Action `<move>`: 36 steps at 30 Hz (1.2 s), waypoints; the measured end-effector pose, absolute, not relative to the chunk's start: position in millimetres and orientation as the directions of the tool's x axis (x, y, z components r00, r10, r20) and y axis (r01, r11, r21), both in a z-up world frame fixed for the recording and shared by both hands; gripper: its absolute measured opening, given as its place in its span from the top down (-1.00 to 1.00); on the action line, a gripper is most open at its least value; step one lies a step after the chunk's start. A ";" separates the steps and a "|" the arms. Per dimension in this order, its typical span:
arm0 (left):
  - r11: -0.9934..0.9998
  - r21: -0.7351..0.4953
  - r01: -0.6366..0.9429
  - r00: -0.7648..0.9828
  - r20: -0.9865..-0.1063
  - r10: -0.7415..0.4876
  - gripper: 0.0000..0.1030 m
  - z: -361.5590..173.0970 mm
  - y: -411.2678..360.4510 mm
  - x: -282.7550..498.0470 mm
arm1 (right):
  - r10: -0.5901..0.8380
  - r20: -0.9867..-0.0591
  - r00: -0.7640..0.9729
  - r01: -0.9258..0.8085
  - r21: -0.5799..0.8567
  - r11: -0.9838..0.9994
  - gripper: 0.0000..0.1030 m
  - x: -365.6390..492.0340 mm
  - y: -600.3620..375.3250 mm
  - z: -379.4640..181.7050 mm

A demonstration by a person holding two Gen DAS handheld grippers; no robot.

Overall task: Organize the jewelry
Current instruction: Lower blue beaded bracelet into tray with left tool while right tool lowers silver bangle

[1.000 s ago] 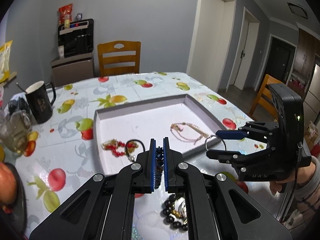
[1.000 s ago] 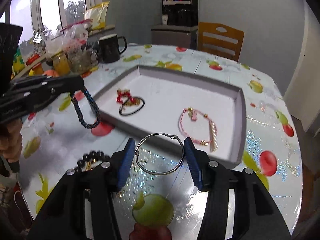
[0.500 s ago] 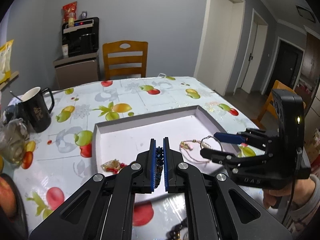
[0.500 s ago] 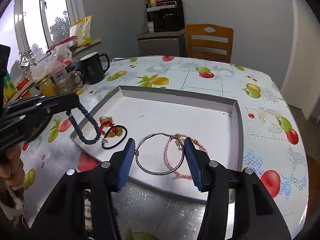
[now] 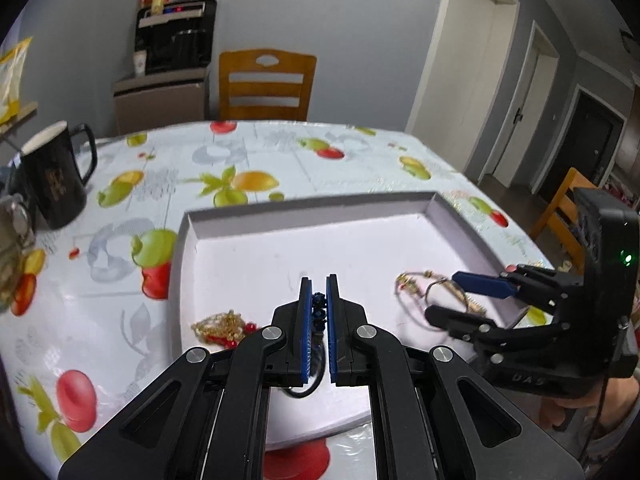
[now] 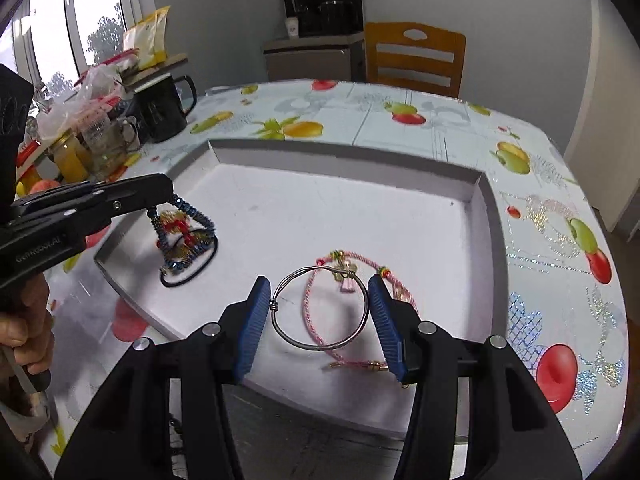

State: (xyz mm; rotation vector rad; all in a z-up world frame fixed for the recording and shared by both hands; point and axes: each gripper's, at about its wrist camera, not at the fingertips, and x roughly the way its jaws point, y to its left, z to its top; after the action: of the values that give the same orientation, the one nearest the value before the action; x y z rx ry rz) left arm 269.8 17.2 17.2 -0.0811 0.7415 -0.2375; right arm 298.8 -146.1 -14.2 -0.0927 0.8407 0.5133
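A shallow white tray lies on the fruit-print table. My left gripper is shut on a dark blue beaded bracelet, which hangs down onto the tray's left part over a red-and-gold bracelet and a black hair tie. My right gripper is shut on a silver wire bangle, held just above a pink cord bracelet in the tray's near right part.
A black mug and glass jars stand at the table's left. A wooden chair and a cabinet with a coffee machine are behind the table. Table edge is near on the right.
Both grippers have moved forward over the tray and lowered. The blue bracelet now touches the tray floor; the bangle hangs over the pink bracelet.
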 end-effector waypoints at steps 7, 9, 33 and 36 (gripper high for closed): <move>0.972 -0.164 0.170 0.682 -0.692 -0.236 0.78 -2.4 22.3 271.4 | 0.391 -0.744 0.542 -0.461 0.126 0.878 0.00 300.1 -149.3 -20.9; 0.973 -0.164 0.161 0.683 -0.693 -0.230 0.63 -3.8 24.0 268.6 | 0.394 -0.742 0.543 -0.459 0.131 0.879 0.00 299.2 -151.7 -20.5; 0.977 -0.088 0.194 0.721 -0.663 -0.203 -0.58 8.4 29.8 180.0 | 0.447 -0.682 0.578 -0.496 0.142 0.857 -0.13 230.4 -181.4 3.9; 0.972 -0.066 0.224 0.717 -0.665 -0.210 -0.58 5.5 22.7 166.8 | 0.458 -0.682 0.571 -0.515 0.138 0.846 -0.13 218.9 -179.4 4.1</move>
State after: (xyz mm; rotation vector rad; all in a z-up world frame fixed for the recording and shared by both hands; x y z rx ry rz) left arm 166.8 22.7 5.5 0.0193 0.7334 -0.2403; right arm 218.9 -179.4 4.1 -0.0792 0.7762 0.5713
